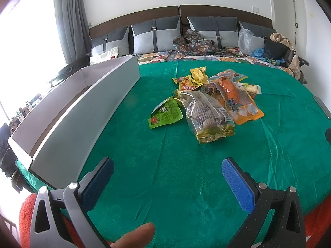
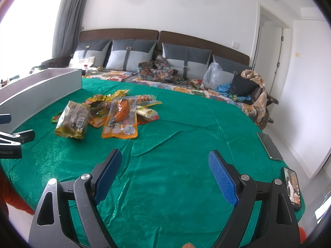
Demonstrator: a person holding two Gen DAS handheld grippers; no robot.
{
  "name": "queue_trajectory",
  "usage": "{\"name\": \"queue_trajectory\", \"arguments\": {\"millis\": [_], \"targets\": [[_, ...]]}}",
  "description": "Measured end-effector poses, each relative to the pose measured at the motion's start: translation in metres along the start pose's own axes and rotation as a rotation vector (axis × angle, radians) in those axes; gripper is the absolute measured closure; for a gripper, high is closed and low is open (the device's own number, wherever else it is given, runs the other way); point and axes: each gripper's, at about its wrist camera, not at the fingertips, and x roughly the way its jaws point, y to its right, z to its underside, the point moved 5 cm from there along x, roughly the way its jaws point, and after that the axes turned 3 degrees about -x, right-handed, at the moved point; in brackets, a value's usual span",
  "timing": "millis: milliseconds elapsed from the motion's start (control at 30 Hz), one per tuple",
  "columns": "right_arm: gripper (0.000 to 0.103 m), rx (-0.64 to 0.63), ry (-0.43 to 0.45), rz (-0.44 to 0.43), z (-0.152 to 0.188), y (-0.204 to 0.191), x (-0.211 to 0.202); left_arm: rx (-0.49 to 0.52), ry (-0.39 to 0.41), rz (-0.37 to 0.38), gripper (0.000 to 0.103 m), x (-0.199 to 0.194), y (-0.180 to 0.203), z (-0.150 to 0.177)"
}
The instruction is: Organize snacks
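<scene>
mid-cloth, a snack pile [image 1: 215,101] lies on the green cloth [image 1: 165,186]; grey box [image 1: 82,107] along its left edge, two phones [image 2: 291,188] at right edge; left gripper [image 1: 167,177] and right gripper [image 2: 165,175] both spread wide, empty, unobstructed

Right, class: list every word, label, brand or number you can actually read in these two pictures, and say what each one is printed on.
"Robot.AI": white lettering on the black body of the left hand-held gripper, at the right wrist view's left edge; its start may be cut off.
Printing on the orange plastic snack pouch, the green foil snack packet and the clear bag of brown round snacks with a barcode label: too small and blurred to read.
Lit screen of the black phone: unreadable.
</scene>
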Motion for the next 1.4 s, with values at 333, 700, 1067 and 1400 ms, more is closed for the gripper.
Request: {"name": "queue_trajectory", "arguments": {"millis": [333, 700, 1067, 1400], "targets": [[0.015, 0.000, 0.000, 0.000, 0.000, 0.000, 0.000, -0.004, -0.003, 0.002, 0.000, 0.001, -0.001, 0.000], [0.015, 0.001, -0.001, 0.000, 0.000, 0.000, 0.001, -0.004, -0.005, 0.003, 0.000, 0.001, -0.001, 0.001], [0.015, 0.001, -0.001, 0.000, 0.000, 0.000, 0.001, -0.016, -0.028, 0.007, 0.000, 0.008, -0.004, 0.003], [0.015, 0.030, -0.091, -0.070, 0.011, -0.005, 0.017, -0.021, -0.219, 0.074, 0.000, 0.054, -0.001, 0.018]]}}
